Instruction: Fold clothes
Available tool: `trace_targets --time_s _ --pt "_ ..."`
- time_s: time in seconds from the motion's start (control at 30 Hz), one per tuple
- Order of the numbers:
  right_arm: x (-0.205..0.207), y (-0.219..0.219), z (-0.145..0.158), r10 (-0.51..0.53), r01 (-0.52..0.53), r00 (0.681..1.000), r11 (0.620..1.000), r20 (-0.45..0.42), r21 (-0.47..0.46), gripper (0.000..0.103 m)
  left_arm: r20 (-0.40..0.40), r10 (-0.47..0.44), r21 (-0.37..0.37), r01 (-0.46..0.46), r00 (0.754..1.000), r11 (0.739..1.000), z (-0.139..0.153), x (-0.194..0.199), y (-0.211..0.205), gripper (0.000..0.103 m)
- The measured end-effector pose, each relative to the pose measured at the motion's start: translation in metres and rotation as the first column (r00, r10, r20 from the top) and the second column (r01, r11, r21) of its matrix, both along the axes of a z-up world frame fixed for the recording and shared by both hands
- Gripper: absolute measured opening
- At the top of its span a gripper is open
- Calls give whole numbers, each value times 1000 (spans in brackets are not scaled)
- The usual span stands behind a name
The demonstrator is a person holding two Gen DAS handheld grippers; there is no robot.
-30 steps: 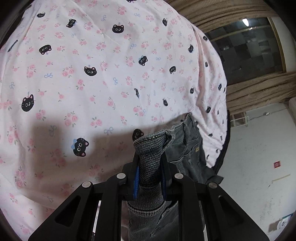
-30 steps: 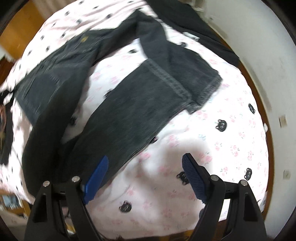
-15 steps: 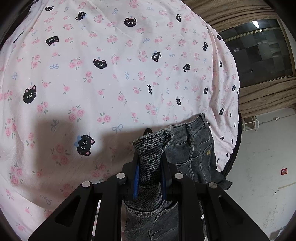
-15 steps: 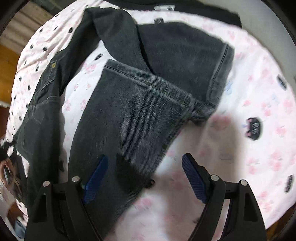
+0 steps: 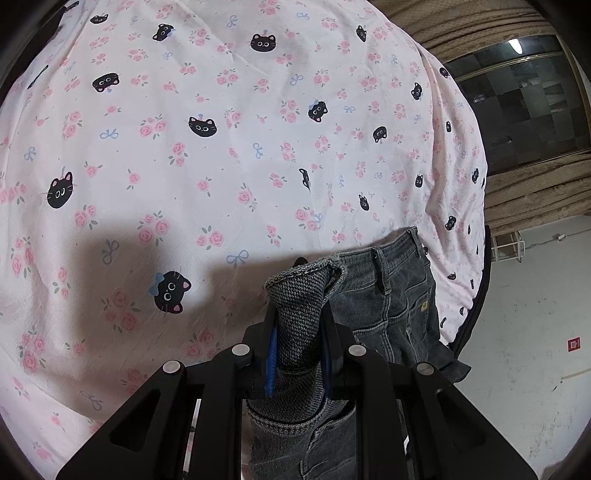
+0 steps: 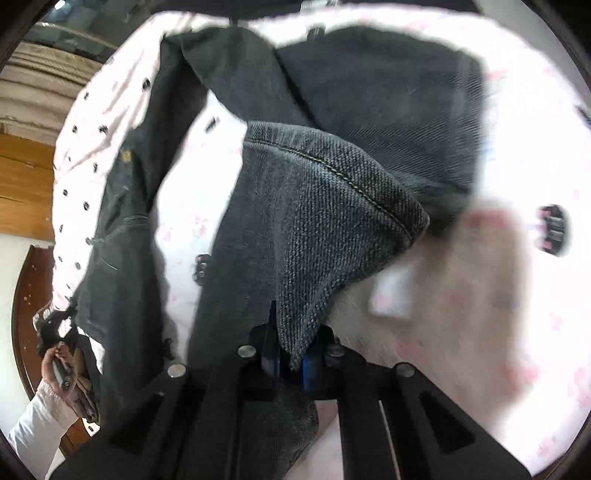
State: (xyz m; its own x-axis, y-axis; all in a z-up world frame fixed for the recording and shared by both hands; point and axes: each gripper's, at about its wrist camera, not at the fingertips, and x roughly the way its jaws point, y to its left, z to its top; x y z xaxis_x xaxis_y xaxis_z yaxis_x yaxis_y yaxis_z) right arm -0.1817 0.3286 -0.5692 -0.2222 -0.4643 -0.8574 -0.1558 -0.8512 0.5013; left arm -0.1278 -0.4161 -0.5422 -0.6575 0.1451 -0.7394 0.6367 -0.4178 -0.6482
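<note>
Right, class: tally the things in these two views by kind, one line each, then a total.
Dark grey jeans: 1
Pink cat-print bedsheet: 1
Black garment at the far edge of the bed: 1
Tools clamped shut on the jeans, left tool and right tool: 2
Total: 5

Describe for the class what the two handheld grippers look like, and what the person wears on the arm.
Both the left gripper and right gripper are matte black angular frames with cut-out openings and round silver bolts. Their fingers carry blue pads. No cables or markings show. In the right wrist view, a white sleeve covers the person's arm.
</note>
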Motion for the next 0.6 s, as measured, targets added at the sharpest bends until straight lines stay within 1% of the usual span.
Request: trace_targets --time_s 0.07,0.17,0.27,0.37,0.47,0.53,0.6 --pt "17 13 20 -16 16 1000 1000 -15 10 8 3 -1 0 1 1000 1000 -1 0 -1 16" --pt "52 39 49 -53 54 999 998 -8 43 8 9 -1 4 1 1000 1000 -1 -1 -2 16" --pt "94 72 71 -125 124 992 990 13 73 8 11 -5 7 5 1000 1000 -1 -1 -2 16" --pt "132 106 90 -211 207 977 972 28 109 8 13 -11 17 11 1000 1000 0 -2 -3 16" --pt "173 138 103 -334 327 942 936 34 133 8 15 -21 22 21 1000 1000 2 -3 -4 16" --pt "201 160 111 -413 404 910 902 36 149 8 21 -35 23 35 999 999 4 -5 -2 16" --pt "228 181 120 -490 478 871 863 37 166 8 27 -49 25 48 998 999 5 -7 0 16"
